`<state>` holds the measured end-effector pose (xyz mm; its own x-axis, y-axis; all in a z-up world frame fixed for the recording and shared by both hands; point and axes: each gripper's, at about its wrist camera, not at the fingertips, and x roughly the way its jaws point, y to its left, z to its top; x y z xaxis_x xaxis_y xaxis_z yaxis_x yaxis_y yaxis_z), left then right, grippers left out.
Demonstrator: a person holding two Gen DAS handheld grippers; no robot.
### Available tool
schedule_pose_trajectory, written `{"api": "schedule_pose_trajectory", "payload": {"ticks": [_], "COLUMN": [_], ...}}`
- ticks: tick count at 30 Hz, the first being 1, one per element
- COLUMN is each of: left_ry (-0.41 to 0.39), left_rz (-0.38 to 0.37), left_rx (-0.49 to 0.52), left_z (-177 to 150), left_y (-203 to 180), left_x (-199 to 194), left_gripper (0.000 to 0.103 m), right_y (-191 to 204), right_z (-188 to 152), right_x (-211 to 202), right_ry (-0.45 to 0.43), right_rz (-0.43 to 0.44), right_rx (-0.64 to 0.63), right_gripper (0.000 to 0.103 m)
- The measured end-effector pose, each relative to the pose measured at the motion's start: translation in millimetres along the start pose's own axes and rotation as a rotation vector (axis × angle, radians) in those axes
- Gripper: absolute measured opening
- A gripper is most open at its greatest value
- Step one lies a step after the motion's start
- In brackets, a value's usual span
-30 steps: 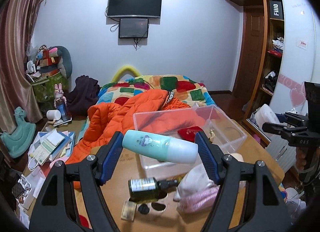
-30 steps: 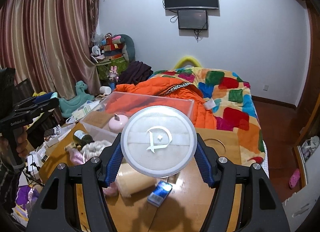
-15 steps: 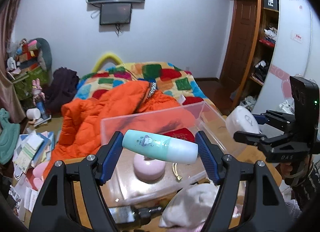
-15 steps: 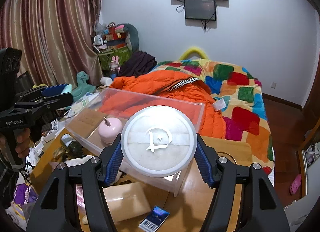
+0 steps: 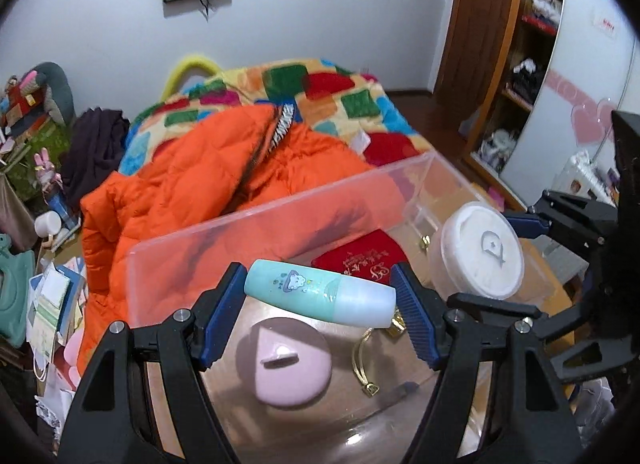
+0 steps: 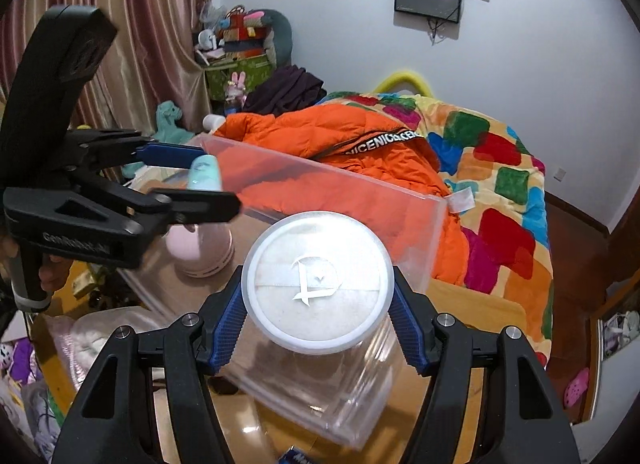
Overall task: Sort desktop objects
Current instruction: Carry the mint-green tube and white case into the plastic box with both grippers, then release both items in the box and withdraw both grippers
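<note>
- Carrying two items to the clear plastic box [image 5: 280, 220] at once: this is the drop-off step of the sorting, with both loads hanging over the box and neither yet let go.
- The left gripper [image 5: 318, 306] has its fingers clamped end to end on a teal bottle [image 5: 316, 293], held crosswise above the box's near left part, over the pink round case [image 5: 292, 368] lying on the box floor.
- The right gripper [image 6: 318, 308] has its fingers clamped on the sides of a white round jar [image 6: 318, 278], poised above the box's right end, near its front wall.
- A red pouch [image 5: 360, 260] and a gold clasp [image 5: 362, 360] already lie inside.
- The next move likely calls for lowering each item to a bare patch of the box floor, clear of the pink case, then parting the fingers; the bottle may roll once freed.
- The box stands on the wooden table [image 6: 472, 308], near its far edge.
</note>
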<state>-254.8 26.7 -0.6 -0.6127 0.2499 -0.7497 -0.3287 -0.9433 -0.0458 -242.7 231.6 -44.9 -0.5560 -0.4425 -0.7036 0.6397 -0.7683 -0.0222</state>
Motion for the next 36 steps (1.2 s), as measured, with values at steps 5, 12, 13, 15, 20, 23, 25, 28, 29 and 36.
{"api": "schedule_pose_trajectory", "payload": {"ticks": [5,12,13,15,20,23,25,28,29,36], "left_ry": [0.063,0.090,0.090,0.089,0.089,0.080,0.078,0.074,0.072,0.012], "left_rz": [0.011,0.000,-0.002,-0.002,-0.005,-0.015,-0.015,-0.020,-0.022,0.013], "left_rx": [0.012,0.012,0.010,0.002,-0.008,-0.018,-0.027,-0.038,-0.040,-0.024], "left_z": [0,2,3,3,3,3,3,3,3,4], "left_y": [-1,0,0,2,2,3,4,4,4,-4], "left_x": [18,24,24,23,24,22,21,17,15,-18], "left_gripper": [0.073,0.073,0.073,0.073,0.073,0.074,0.075,0.078,0.078,0.087], "right_y": [7,8,9,10,16,21,25,28,29,29], "right_z": [-1,4,4,4,7,7,7,9,9,8], "right_x": [13,19,20,20,21,19,16,7,4,-19], "right_ry": [0.038,0.061,0.064,0.063,0.054,0.043,0.031,0.008,0.001,-0.028], "right_rz": [-0.014,-0.042,-0.047,-0.046,-0.077,-0.112,-0.133,-0.145,-0.148,-0.181], "right_rx": [-0.076,-0.111,-0.112,-0.112,-0.122,-0.144,-0.156,-0.161,-0.159,-0.152], "right_gripper": [0.062,0.062,0.062,0.062,0.063,0.066,0.071,0.074,0.074,0.077]}}
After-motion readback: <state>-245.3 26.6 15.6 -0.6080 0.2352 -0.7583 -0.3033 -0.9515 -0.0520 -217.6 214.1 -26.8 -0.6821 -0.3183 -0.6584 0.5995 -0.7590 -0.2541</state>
